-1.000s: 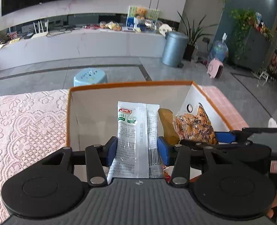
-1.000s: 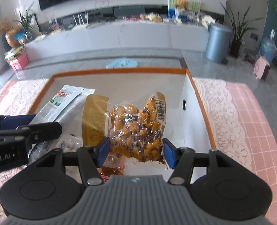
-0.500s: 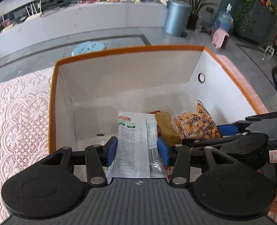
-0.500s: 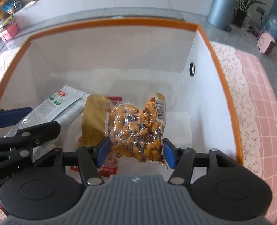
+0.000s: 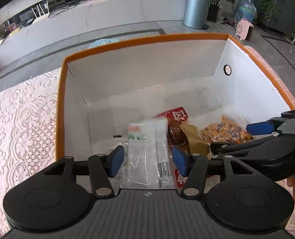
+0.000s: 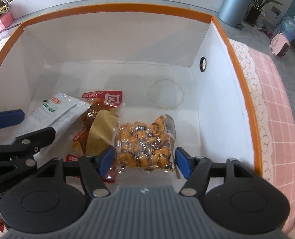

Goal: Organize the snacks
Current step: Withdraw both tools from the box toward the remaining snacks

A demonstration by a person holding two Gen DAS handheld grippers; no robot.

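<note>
Left view: the left gripper [image 5: 148, 159] has just been opening, and its pads stand apart from the white packet [image 5: 145, 151] between them. The packet lies low in the box [image 5: 60, 107], at 6 o'clock, likely let go to rest there.

Right view: the right gripper [image 6: 145, 159] has just been opening too. Its pads sit clear of the nut bag [image 6: 145, 143], which lies on the box floor at 6 o'clock, beside the red pack [image 6: 105, 99] at 9 o'clock.

We see both grippers lower into the orange-rimmed box [image 6: 223, 31] than a second ago. The left gripper [image 5: 148, 158] has just opened off the white packet [image 5: 145, 149], the right gripper [image 6: 144, 160] off the bag of orange snacks [image 6: 145, 139]; both packs now lie on the box floor.
</note>
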